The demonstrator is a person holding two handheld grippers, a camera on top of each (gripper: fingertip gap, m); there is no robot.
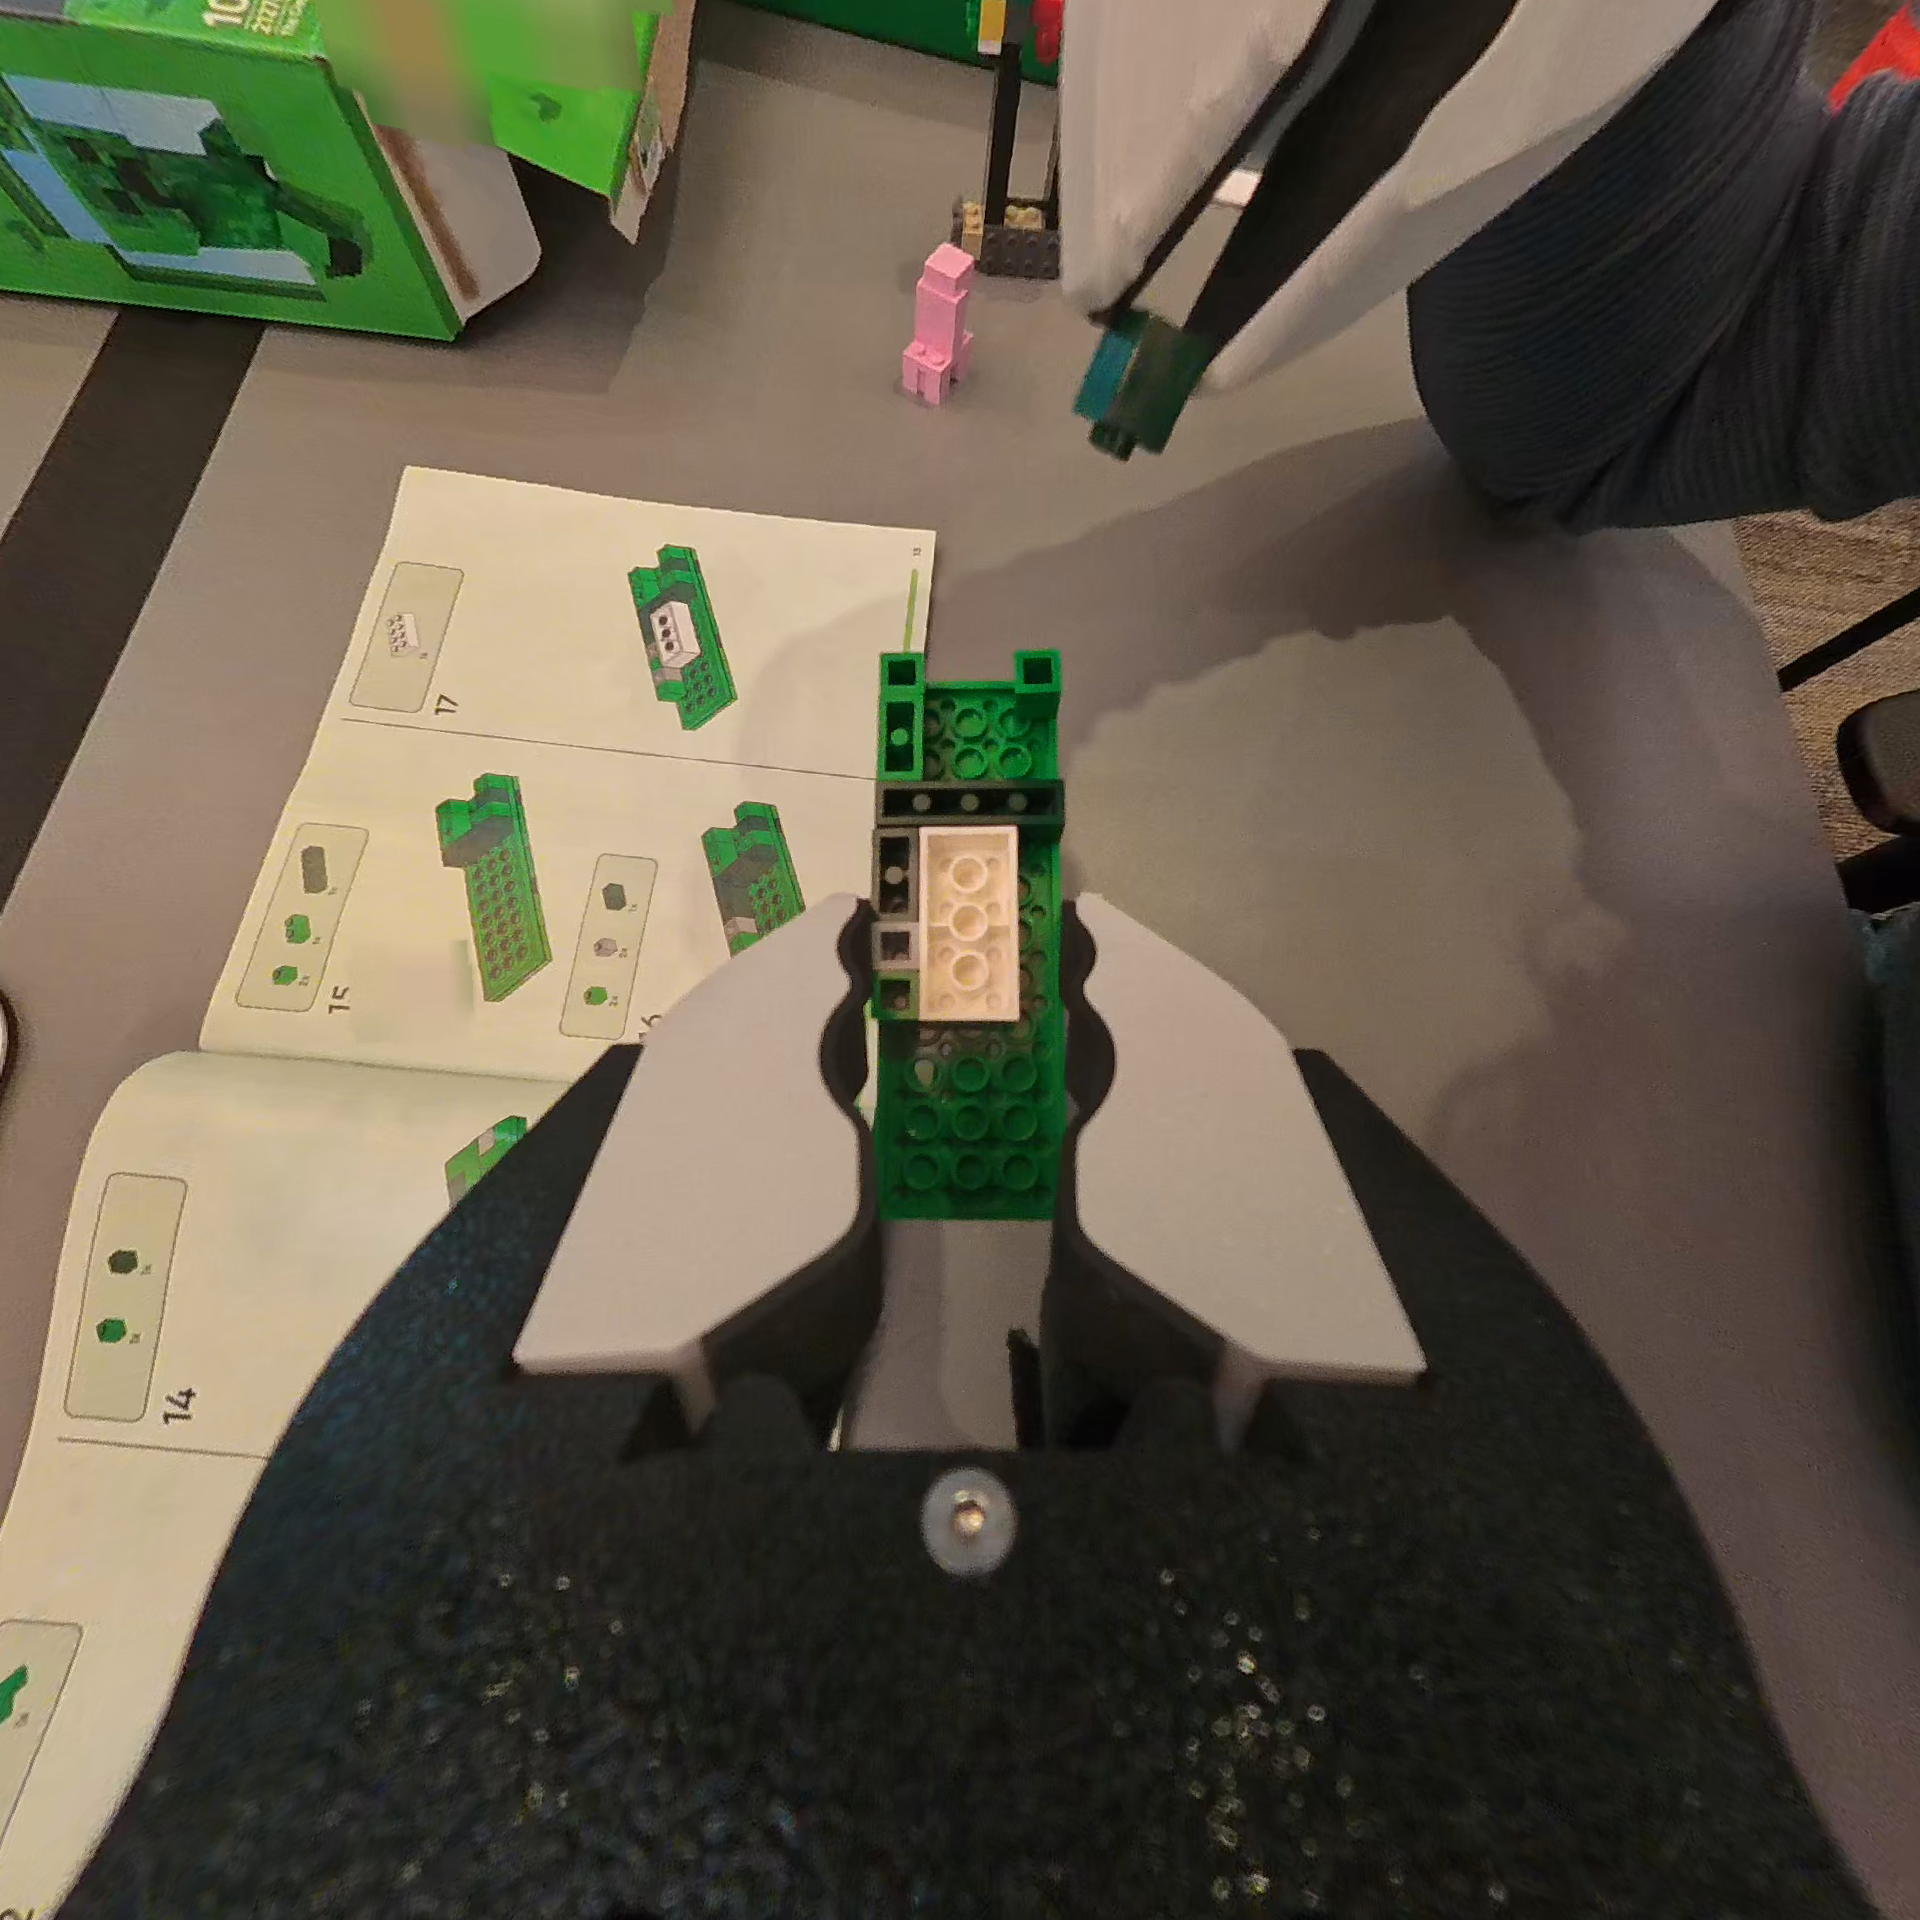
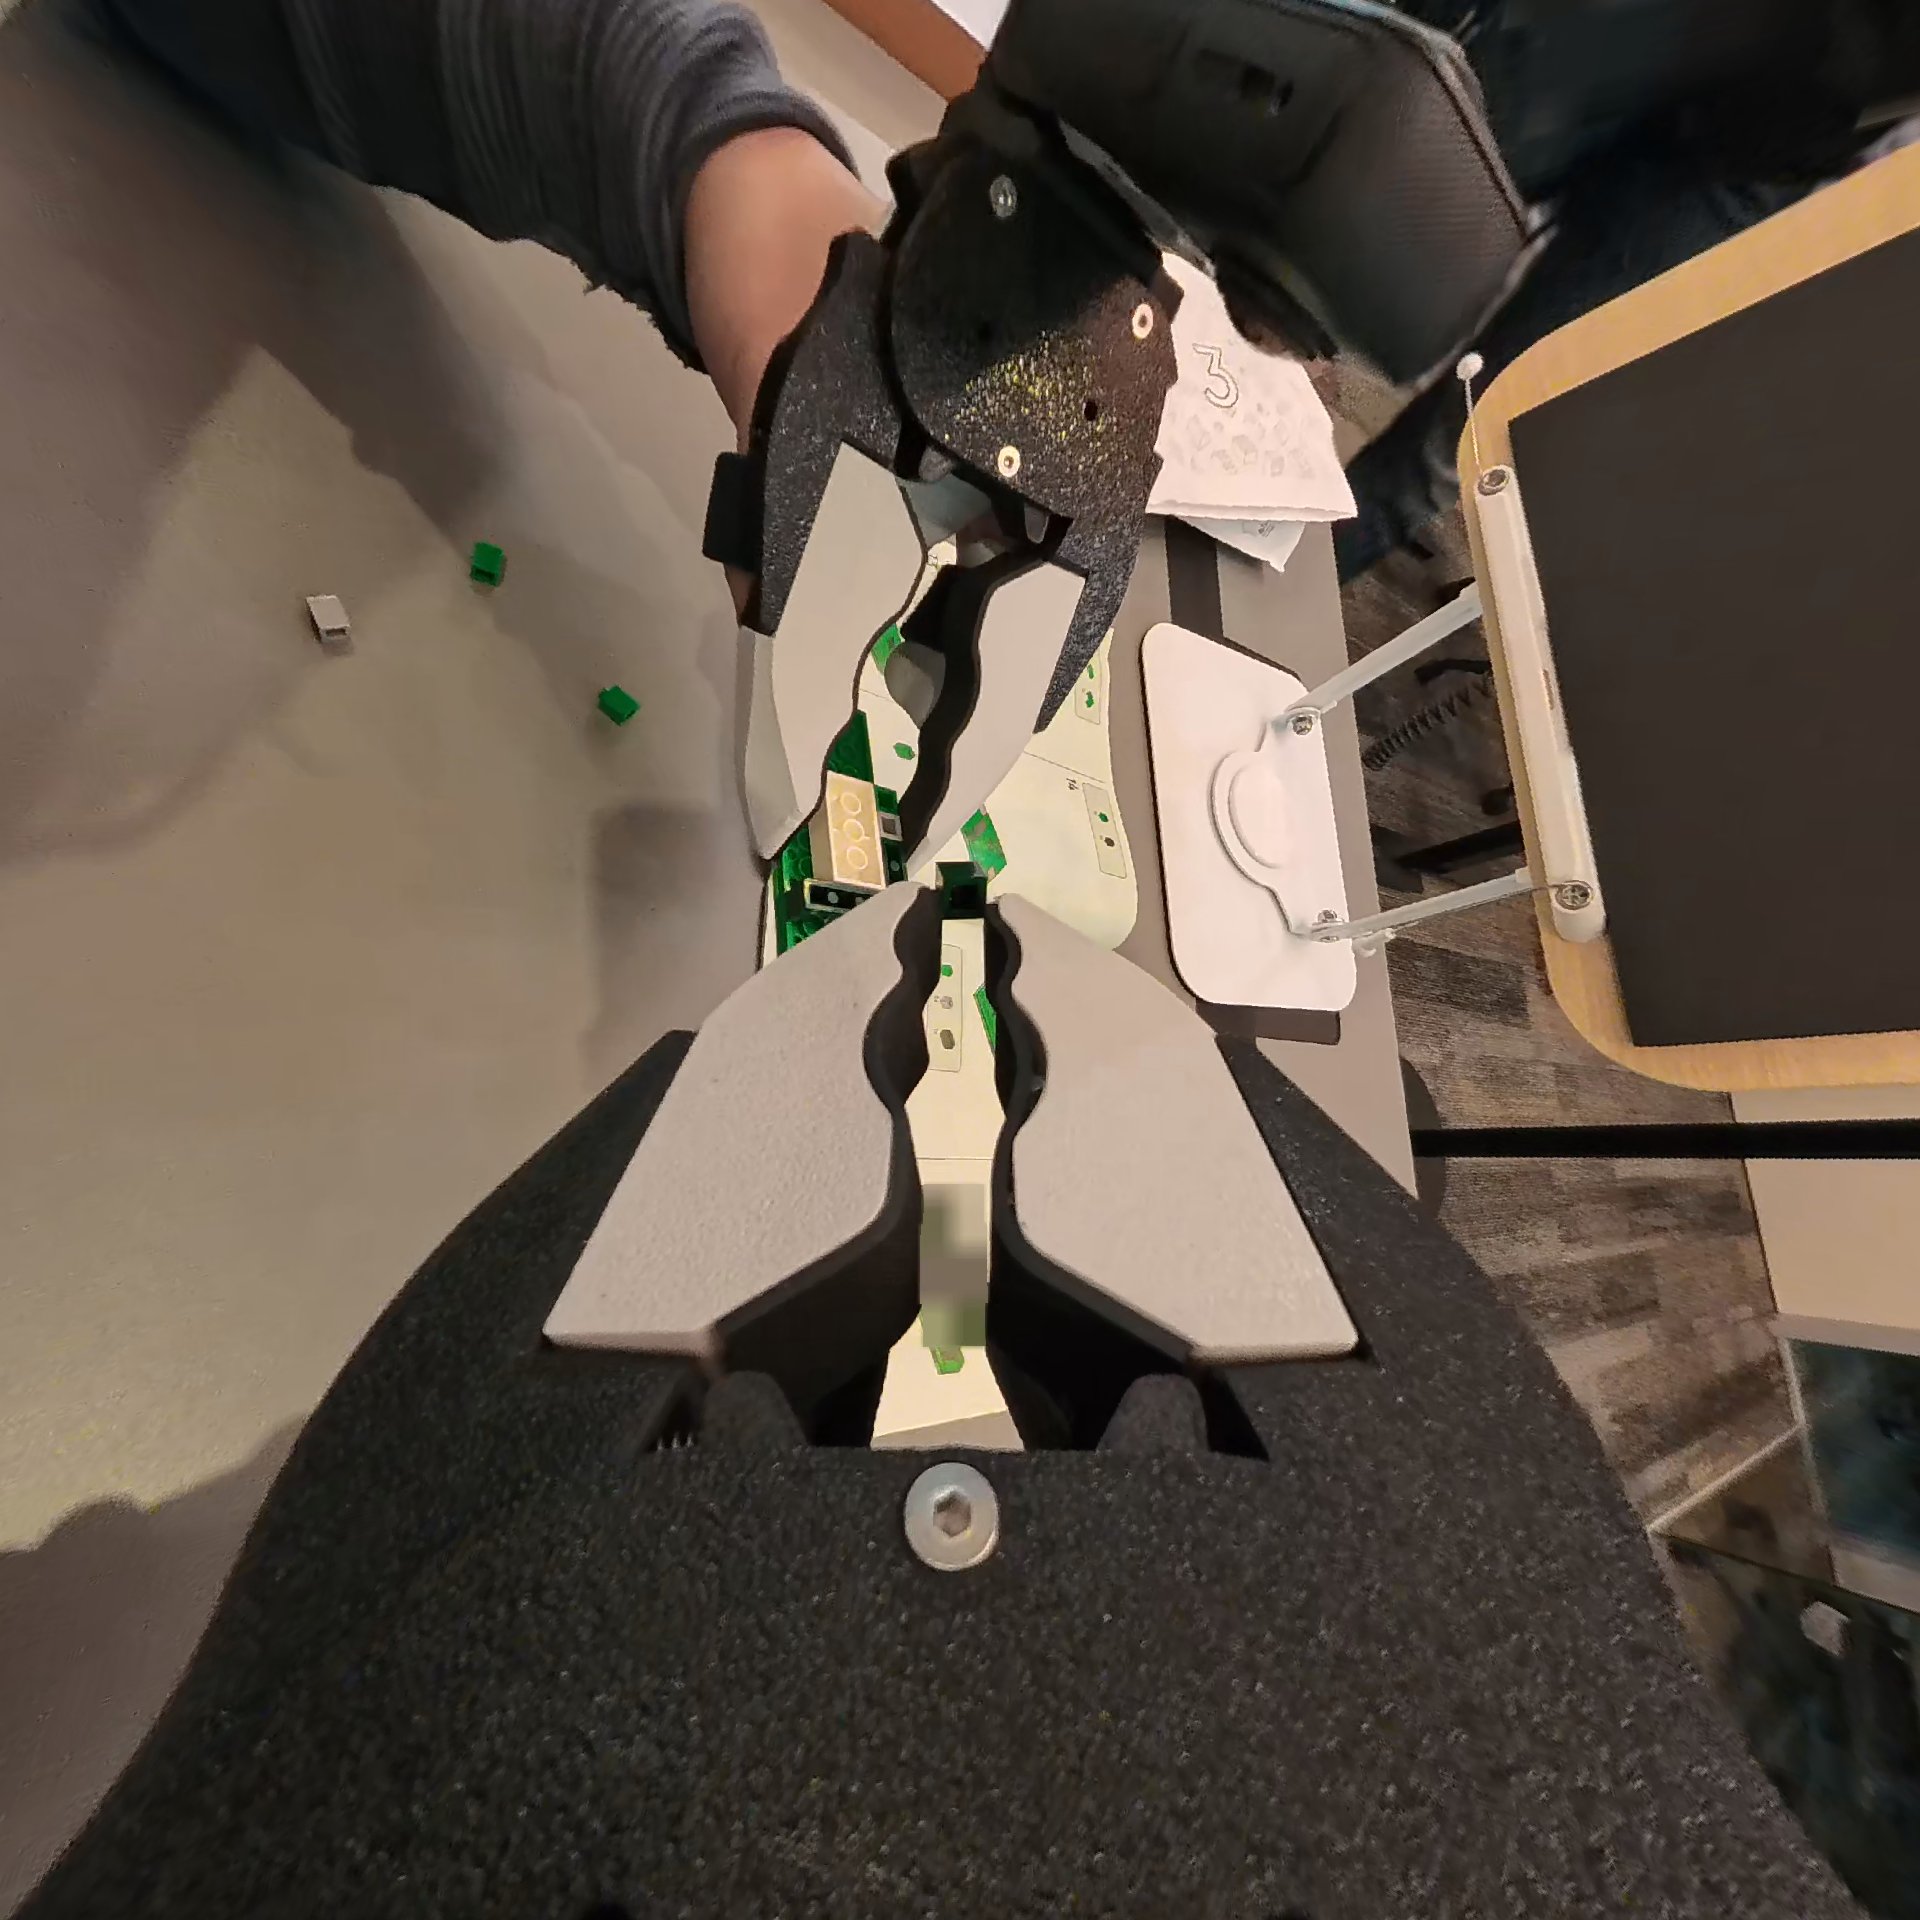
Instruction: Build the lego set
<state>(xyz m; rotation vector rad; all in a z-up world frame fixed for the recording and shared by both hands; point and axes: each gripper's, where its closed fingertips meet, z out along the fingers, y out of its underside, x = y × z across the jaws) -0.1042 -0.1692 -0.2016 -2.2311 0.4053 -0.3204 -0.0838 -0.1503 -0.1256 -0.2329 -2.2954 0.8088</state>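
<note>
Left wrist view showed the left gripper (image 1: 966, 935) closed on the long green lego plate (image 1: 971, 1122), one grey finger on each long side, with the plate's far half projecting past the fingertips over the grey table (image 1: 1299, 883). A white brick (image 1: 968, 925) and a dark strip (image 1: 971, 802) sat on the plate, and green corner posts stood at its far end. Ahead and to the right, the right gripper (image 1: 1138, 384) hung above the table, its jaws pinching a small dark green brick (image 1: 1127, 390) at the tips, well apart from the plate. Bare tabletop lay between the two grippers and to the right, up to the table's curved edge. On the left the open instruction booklet (image 1: 582, 748) lay flat, touching or passing under the plate's left side. Farther off stood a pink lego figure (image 1: 940, 322), a small dark build (image 1: 1013, 234) and the green set box (image 1: 208, 177). Right wrist view looked along nearly closed fingers at the small brick (image 2: 961, 894), with the left gripper (image 2: 883, 821) and the plate (image 2: 821, 883) just beyond. Loose green pieces (image 2: 618, 704) and a grey one (image 2: 330, 621) lay scattered on the table to that view's left; a white stand base (image 2: 1236, 821) sat near the table edge.
</note>
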